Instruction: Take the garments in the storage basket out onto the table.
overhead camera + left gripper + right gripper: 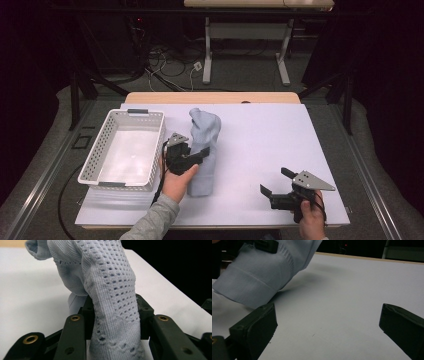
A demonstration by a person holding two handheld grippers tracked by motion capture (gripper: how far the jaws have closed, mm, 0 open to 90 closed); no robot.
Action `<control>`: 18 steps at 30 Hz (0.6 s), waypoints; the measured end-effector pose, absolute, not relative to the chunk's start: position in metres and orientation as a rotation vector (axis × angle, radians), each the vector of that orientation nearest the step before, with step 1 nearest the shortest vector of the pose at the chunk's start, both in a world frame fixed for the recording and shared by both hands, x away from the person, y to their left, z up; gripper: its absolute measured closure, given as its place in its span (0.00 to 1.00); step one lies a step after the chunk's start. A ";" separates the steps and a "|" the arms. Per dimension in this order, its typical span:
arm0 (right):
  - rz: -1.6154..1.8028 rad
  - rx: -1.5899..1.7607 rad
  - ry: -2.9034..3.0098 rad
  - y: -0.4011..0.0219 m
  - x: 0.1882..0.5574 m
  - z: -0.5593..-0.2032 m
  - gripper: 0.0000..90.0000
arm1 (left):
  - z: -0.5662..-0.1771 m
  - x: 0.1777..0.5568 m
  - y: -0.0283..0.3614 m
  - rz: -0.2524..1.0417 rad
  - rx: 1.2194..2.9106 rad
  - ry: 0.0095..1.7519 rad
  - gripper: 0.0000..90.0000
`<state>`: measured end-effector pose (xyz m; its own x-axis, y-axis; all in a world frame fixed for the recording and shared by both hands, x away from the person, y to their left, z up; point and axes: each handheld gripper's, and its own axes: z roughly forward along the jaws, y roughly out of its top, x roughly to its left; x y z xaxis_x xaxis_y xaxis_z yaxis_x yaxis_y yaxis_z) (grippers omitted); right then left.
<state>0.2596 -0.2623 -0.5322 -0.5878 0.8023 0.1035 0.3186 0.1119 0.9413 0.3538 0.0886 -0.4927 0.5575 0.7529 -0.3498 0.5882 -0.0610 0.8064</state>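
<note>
Left gripper point(196, 156) clamped on pale knit garment point(204, 150), held just right of white basket point(125, 149); long axis front-to-back. Right gripper point(278, 181) apart, empty, farther right of basket.

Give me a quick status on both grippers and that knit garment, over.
Left gripper shut on the pale blue knit garment, bunched beside the white basket. Right gripper open, nothing between its jaws, apart from the garment. Nothing in the way.

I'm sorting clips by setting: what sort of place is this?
Probably a lab or recording workspace, not a home: a white-topped table in a dark room, loose cables on the floor behind, another adjustable desk beyond.
</note>
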 end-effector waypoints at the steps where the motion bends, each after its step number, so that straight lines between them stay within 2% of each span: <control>1: 1.484 1.090 1.962 -0.262 0.259 -0.532 0.01 | -0.495 0.355 0.088 0.192 1.746 1.123 0.69; 18: 1.470 1.089 1.968 -0.264 0.259 -0.532 0.01 | -0.531 0.373 0.081 0.156 1.785 1.191 0.67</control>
